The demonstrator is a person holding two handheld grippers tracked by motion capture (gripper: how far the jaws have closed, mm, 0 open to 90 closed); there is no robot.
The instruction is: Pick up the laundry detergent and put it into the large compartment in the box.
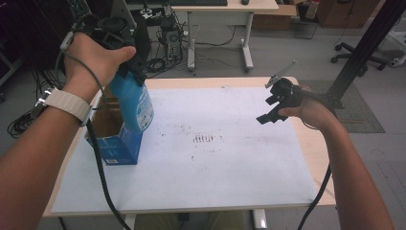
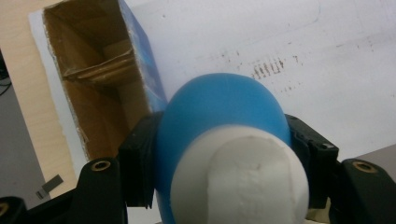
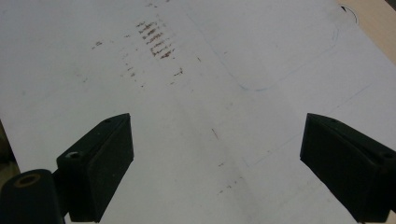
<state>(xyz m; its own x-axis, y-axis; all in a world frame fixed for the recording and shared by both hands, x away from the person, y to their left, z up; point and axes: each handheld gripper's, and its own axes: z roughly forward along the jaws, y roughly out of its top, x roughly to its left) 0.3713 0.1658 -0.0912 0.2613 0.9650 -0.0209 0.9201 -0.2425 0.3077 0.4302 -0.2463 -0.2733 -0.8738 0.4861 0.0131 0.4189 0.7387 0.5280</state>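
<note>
My left gripper (image 1: 130, 72) is raised at the table's left and shut on the neck end of a blue bottle (image 1: 135, 103) with a white label. The bottle hangs down, its base by the right rim of an open blue cardboard box (image 1: 115, 148); I cannot tell whether they touch. In the left gripper view the black pads (image 2: 140, 163) press both sides of the blue bottle (image 2: 219, 107) just below its white cap (image 2: 238, 186), with the box (image 2: 93, 93) and its brown inside behind. My right gripper (image 1: 270, 109) hovers open over the sheet's right side; its jaws (image 3: 217, 158) stand wide with nothing between them.
A white sheet (image 1: 215, 167) covers most of the wooden table (image 1: 313, 148), with brown smudges (image 1: 203, 139) near its middle. Behind the table are a desk (image 1: 220, 19), cables on the floor and a black post (image 1: 364, 48) at the right.
</note>
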